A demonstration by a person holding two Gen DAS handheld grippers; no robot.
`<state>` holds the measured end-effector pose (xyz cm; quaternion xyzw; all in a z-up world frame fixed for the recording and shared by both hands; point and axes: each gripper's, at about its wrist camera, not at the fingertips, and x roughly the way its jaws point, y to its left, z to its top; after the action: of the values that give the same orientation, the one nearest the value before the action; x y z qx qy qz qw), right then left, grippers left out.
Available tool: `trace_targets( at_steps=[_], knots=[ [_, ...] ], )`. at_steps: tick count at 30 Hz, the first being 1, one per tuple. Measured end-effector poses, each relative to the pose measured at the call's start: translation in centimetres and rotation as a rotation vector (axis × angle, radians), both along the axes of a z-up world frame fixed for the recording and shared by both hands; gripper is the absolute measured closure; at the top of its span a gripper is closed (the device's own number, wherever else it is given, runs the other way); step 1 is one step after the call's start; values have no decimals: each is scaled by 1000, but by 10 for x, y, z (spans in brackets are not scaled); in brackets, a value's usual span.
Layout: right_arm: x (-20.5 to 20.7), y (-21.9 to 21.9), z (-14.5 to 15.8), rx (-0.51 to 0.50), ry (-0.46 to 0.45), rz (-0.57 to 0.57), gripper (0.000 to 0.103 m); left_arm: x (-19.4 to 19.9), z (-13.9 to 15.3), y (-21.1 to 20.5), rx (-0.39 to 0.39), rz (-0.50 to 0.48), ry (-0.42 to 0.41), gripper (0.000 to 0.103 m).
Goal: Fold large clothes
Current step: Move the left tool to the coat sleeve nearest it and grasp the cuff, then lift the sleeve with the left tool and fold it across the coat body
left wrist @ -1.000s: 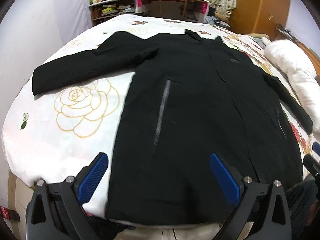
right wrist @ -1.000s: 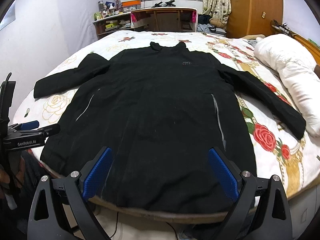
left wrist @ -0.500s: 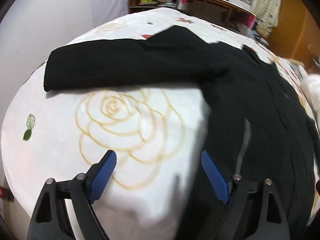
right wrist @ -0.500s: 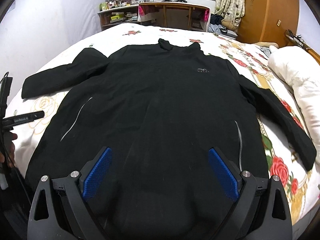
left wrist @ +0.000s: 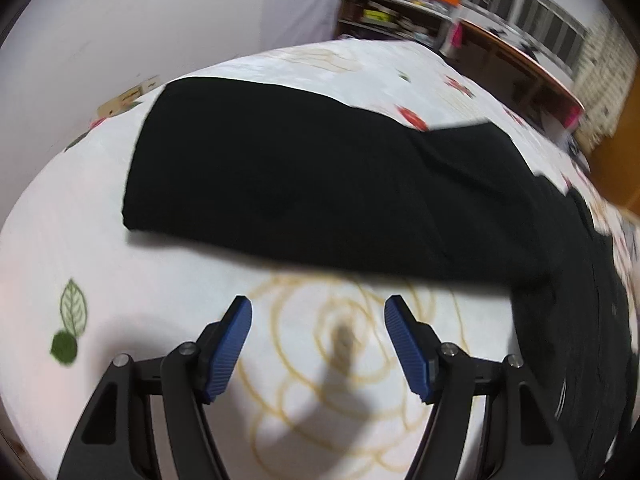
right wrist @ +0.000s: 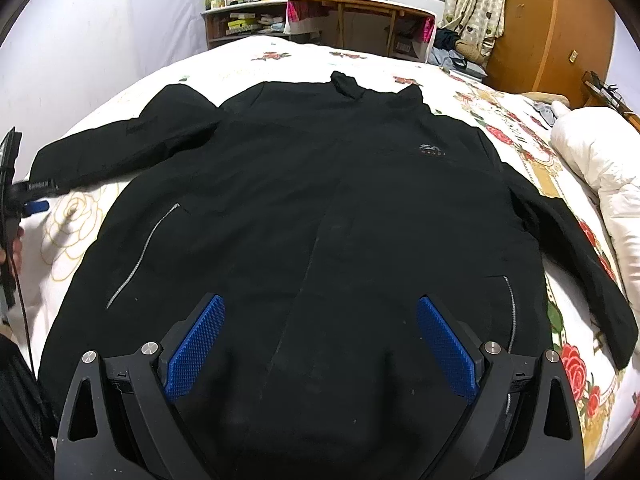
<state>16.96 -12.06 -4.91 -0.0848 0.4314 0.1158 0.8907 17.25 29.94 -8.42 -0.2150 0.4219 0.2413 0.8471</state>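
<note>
A large black jacket (right wrist: pixel 320 208) lies flat, front up, on a rose-print bedspread (right wrist: pixel 72 232), both sleeves spread out. My right gripper (right wrist: pixel 320 340) is open and empty, just above the jacket's lower front near the hem. My left gripper (left wrist: pixel 318 344) is open and empty over the bedspread (left wrist: pixel 160 280), a short way before the cuff end of the jacket's left sleeve (left wrist: pixel 280 184). The left gripper also shows at the left edge of the right wrist view (right wrist: pixel 34 200), beside that sleeve (right wrist: pixel 120 148).
A white pillow or duvet (right wrist: pixel 592 168) lies at the bed's right side. A wooden desk (right wrist: pixel 360 20) and a cluttered shelf (right wrist: pixel 244 16) stand beyond the bed's far edge. A white wall (left wrist: pixel 120 32) runs close along the left.
My left gripper has swung left from the jacket's hem to the left sleeve and come close to its cuff. My right gripper has moved forward over the jacket's lower front.
</note>
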Motion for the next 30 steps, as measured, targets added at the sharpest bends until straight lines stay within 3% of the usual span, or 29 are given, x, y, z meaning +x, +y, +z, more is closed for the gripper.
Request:
trace_targets(
  at_steps=[5, 10, 15, 23, 30],
  knots=[
    [9, 4, -1, -14, 1, 1, 6, 9, -7, 25, -25, 65, -12, 44],
    [19, 5, -2, -25, 1, -6, 6, 23, -12, 33, 11, 64, -10, 60],
    [28, 1, -6, -26, 16, -23, 6, 33, -9, 27, 72, 18, -14, 92],
    [37, -12, -8, -13, 29, -47, 7, 40, 35, 5, 186, -66, -69, 98],
    [31, -29, 2, 19, 14, -76, 7, 53, 102, -48, 256, -205, -175, 98]
  ],
)
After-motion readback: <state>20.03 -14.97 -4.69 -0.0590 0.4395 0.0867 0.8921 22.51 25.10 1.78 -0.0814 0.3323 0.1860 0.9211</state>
